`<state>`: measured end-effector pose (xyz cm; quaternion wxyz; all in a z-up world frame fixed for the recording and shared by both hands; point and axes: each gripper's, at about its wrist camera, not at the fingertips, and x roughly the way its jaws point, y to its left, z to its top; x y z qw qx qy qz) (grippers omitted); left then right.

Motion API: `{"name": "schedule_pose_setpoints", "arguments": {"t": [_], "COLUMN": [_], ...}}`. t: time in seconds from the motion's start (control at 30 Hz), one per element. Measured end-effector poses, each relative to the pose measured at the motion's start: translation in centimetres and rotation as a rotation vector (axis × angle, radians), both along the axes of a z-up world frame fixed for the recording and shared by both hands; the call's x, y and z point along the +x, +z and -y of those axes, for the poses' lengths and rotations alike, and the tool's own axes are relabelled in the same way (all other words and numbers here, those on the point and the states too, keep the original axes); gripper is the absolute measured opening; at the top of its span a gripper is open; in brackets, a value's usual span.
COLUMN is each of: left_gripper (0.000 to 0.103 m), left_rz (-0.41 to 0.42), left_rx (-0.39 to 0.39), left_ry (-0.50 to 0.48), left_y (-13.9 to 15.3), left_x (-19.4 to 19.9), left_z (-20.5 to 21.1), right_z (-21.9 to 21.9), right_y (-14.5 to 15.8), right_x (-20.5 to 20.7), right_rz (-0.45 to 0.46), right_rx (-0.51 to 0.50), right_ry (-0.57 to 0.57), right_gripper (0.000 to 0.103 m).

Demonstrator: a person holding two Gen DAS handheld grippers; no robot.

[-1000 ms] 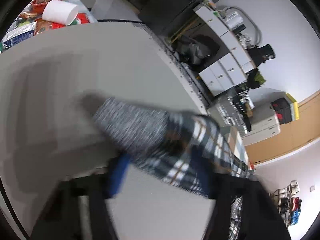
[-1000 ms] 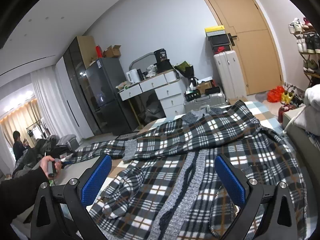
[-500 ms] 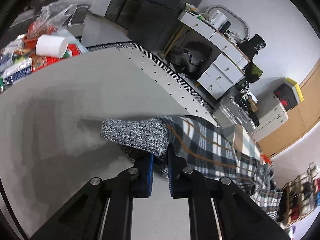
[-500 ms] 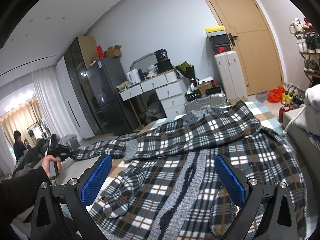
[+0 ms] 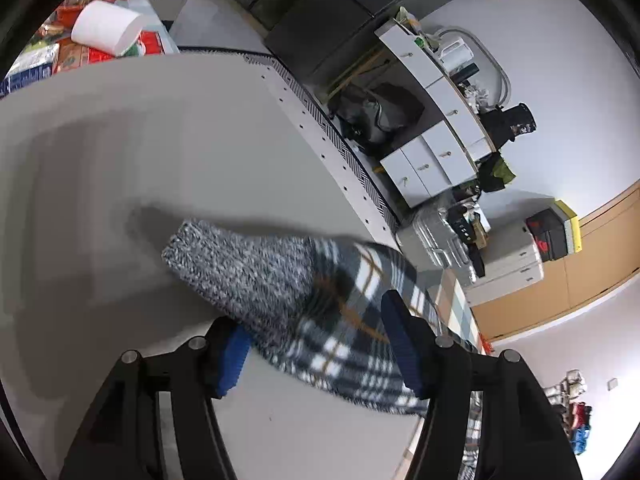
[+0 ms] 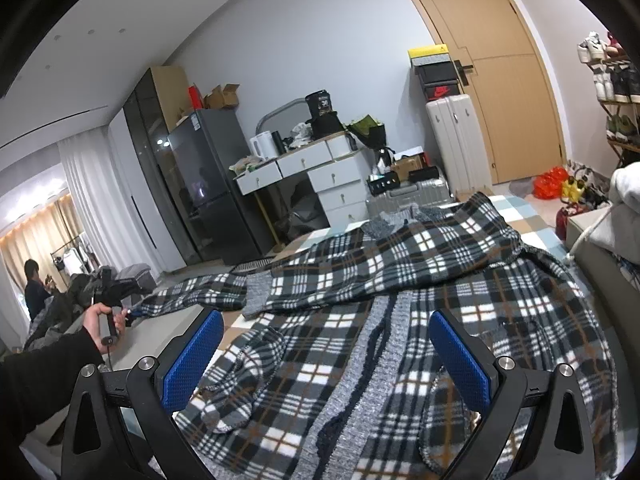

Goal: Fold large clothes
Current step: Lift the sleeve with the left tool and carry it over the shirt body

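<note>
A large black, white and brown plaid cardigan (image 6: 400,320) with grey knit trim lies spread on the bed. Its far sleeve stretches left toward my left gripper (image 6: 120,312), small in the right wrist view. In the left wrist view that sleeve (image 5: 352,304) with its grey knit cuff (image 5: 240,264) lies on the grey surface between the open blue pads (image 5: 400,344). My left gripper (image 5: 316,344) is open around the sleeve. My right gripper (image 6: 324,356) is open and empty, above the cardigan's front.
The grey surface (image 5: 120,160) ends at a patterned edge (image 5: 336,140). A paper roll (image 5: 108,28) and packets lie at its far corner. White drawers (image 6: 320,176), a dark fridge (image 6: 204,184), a suitcase (image 6: 456,136) and a door (image 6: 504,80) stand behind. A pale cushion (image 6: 628,208) is at right.
My left gripper was shut on the sleeve near the cuff half a second ago; now its jaws are wide apart and the sleeve lies loose between them. The right gripper has not moved.
</note>
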<state>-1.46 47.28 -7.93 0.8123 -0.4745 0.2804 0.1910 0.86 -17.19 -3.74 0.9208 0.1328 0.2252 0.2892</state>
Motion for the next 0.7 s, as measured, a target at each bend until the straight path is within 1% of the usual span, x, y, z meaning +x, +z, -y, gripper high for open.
{"name": "schedule_pose_setpoints", "arguments": {"t": [0.07, 0.2, 0.27, 0.3, 0.33, 0.37, 0.4, 0.47, 0.57, 0.6, 0.7], "left_gripper": [0.057, 0.057, 0.057, 0.054, 0.034, 0.020, 0.005, 0.005, 0.004, 0.004, 0.004], "left_rz": [0.002, 0.039, 0.043, 0.035, 0.027, 0.018, 0.007, 0.010, 0.045, 0.060, 0.140], "left_rx": [-0.011, -0.049, -0.034, -0.017, 0.013, 0.051, 0.073, 0.120, 0.193, 0.219, 0.304], "left_ry": [0.016, 0.071, 0.082, 0.082, 0.084, 0.076, 0.065, 0.050, 0.044, 0.037, -0.027], "left_y": [-0.3, -0.6, -0.4, -0.2, 0.1, 0.4, 0.5, 1.2, 2.9, 3.7, 7.1], "left_x": [0.2, 0.2, 0.2, 0.4, 0.4, 0.6, 0.6, 0.5, 0.0, -0.1, -0.1], "left_z": [-0.3, -1.1, -0.8, -0.7, -0.4, -0.1, -0.1, 0.3, 0.7, 1.1, 2.9], "right_z": [0.0, -0.1, -0.2, -0.2, -0.2, -0.2, -0.3, -0.3, -0.2, -0.2, -0.1], "right_y": [0.0, -0.1, -0.1, -0.1, -0.2, -0.2, -0.2, -0.2, -0.2, -0.1, 0.0], "right_x": [0.0, 0.1, 0.1, 0.1, 0.1, 0.1, 0.2, 0.1, 0.1, 0.1, 0.1], "right_rz": [-0.001, -0.001, -0.003, -0.003, -0.003, -0.003, -0.005, -0.009, -0.010, -0.009, -0.008], "right_rx": [-0.005, -0.014, -0.018, -0.020, -0.021, -0.021, -0.020, -0.017, -0.011, -0.009, -0.002], "right_ry": [0.000, -0.001, -0.001, 0.001, 0.001, 0.000, 0.000, 0.002, 0.003, 0.004, 0.008], "right_gripper": [0.103, 0.103, 0.103, 0.103, 0.103, 0.103, 0.103, 0.103, 0.103, 0.103, 0.103]}}
